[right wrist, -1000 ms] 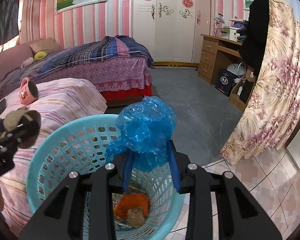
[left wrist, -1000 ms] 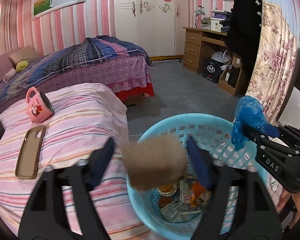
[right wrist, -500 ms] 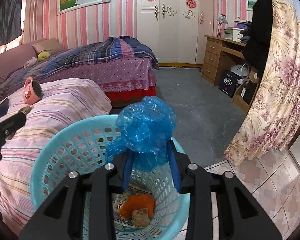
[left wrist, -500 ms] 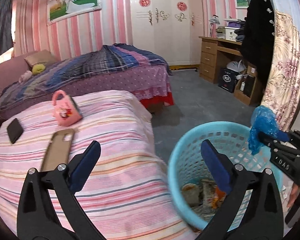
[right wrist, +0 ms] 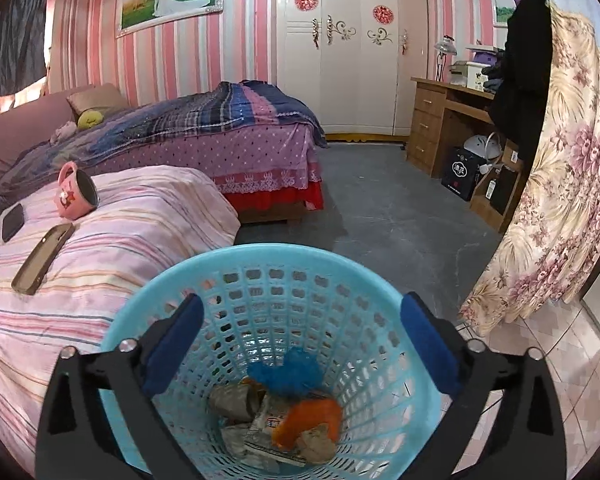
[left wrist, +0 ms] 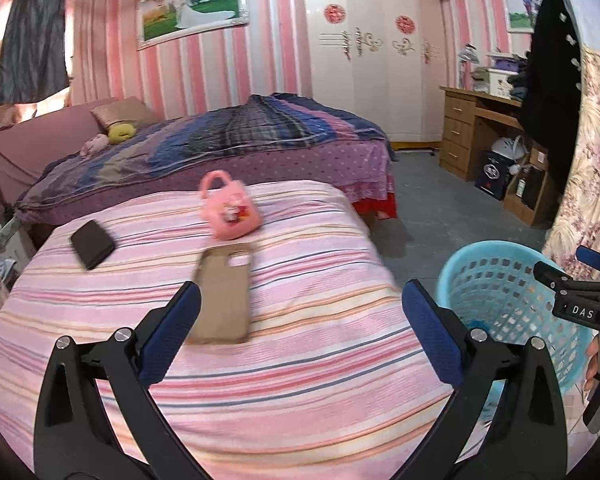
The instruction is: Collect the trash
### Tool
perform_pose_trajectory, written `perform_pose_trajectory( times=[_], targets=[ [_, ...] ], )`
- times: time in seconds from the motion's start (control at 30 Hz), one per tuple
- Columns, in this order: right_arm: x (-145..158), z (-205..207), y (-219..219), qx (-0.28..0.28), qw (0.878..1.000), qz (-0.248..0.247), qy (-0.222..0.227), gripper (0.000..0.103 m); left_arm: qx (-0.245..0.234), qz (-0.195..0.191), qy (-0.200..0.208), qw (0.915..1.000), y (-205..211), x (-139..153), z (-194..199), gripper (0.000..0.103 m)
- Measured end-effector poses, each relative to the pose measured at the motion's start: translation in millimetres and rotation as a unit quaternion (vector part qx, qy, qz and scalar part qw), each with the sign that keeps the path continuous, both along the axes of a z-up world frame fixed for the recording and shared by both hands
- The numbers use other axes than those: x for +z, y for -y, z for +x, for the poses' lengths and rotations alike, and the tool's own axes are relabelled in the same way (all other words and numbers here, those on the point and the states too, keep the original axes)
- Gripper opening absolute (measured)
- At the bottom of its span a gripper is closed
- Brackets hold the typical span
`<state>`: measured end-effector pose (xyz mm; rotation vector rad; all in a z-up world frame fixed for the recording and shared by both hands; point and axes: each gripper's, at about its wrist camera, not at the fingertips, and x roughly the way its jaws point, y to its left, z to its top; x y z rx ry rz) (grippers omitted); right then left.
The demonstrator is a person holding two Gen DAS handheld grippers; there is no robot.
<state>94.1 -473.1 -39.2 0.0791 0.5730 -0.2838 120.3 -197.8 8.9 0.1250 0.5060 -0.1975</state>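
Currently, reading from the left, the left gripper (left wrist: 298, 328) has swung away from the basket and now points over the striped bed (left wrist: 300, 380), its jaws wide apart and holding nothing; a second ago the brown wad it carried was over the basket, and that wad is no longer between its fingers. On the bed ahead of it lie a dark phone (left wrist: 92, 243), a tan phone case (left wrist: 223, 295) and a pink mug (left wrist: 230, 207) tipped on its side, none of which looks like rubbish. Further right stands the blue basket (right wrist: 340, 268), just beside the bed's edge on the floor. The right gripper (right wrist: 300, 344) hangs directly above the basket mouth with its jaws also spread and empty; half a second ago they were closed on a crumpled blue plastic bag (right wrist: 286, 370), which now rests inside the basket on top of the other trash (right wrist: 276, 420): a grey wad, printed wrappers and an orange scrap. Both loads therefore appear delivered. My assessment is that the collecting is near its end, unless further litter lies outside these views; nothing plainly discardable remains on the visible bedding.
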Motion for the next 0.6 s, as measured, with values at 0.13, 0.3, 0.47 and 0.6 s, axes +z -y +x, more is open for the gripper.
perform_pose_trajectory(
  times=[0.13,0.3,0.47,0.6],
  targets=[
    [6.9,-4.7,-18.7,0.009,1.0,0.011,0.024,0.098,0.024,-0.003,0.016,0.9996,-38.2,6.4,-13.3,0.097],
    [14.7,-8.5,-49.6,0.032,0.998,0.036,0.038,0.098,0.053,-0.006,0.013,0.9985,-85.3,5.1,-31.6,0.097],
    [22.8,-17.7,-91.1,0.05,0.997,0.031,0.042,0.098,0.084,-0.042,-0.015,0.9955,-128.9,-9.0,-46.8,0.097],
    [27.2,-33.3,-131.0,0.07,0.996,0.02,0.05,0.098,0.108,-0.047,-0.011,0.9929,-145.5,-14.7,-62.7,0.098]
  ],
)
